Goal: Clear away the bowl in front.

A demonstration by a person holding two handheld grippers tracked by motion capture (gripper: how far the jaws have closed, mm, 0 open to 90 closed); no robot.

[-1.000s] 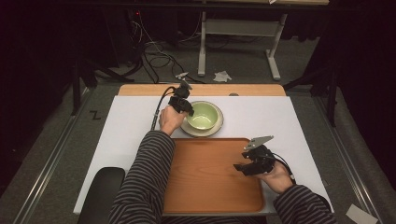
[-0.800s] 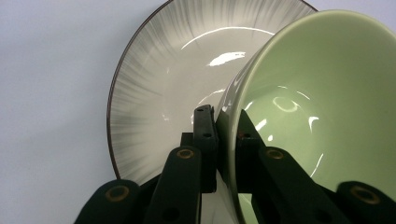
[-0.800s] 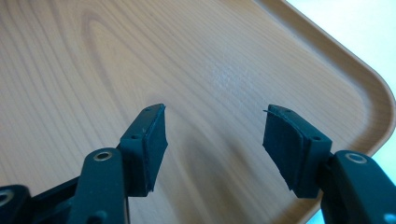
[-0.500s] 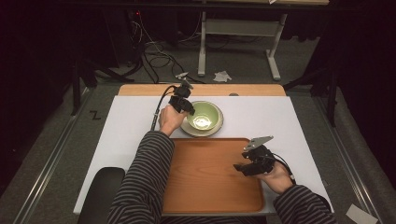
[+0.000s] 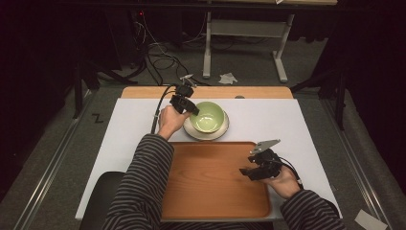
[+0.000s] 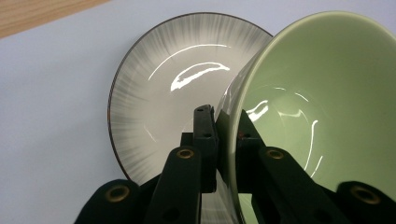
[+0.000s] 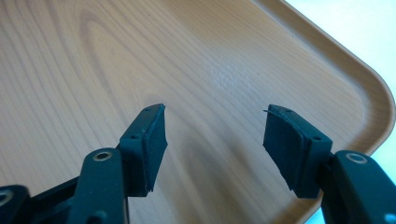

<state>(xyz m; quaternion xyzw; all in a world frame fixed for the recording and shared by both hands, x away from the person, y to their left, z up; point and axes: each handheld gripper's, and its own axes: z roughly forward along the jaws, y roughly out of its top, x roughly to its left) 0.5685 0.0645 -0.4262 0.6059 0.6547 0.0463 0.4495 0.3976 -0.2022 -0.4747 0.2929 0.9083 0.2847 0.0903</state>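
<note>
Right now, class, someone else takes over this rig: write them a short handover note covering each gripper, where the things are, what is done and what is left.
Left gripper: jaws shut on the rim of the green bowl, one jaw inside and one outside. The bowl is tilted, lifting off the grey-rimmed plate on the white table.
Right gripper: jaws open, holding nothing, hovering over the right part of the wooden tray.
Done: bowl gripped and coming up off the plate.
Left, probably: carry the bowl to the tray and set it down; the plate may follow. Keep the bowl from slipping, since only its rim is pinched.
</note>
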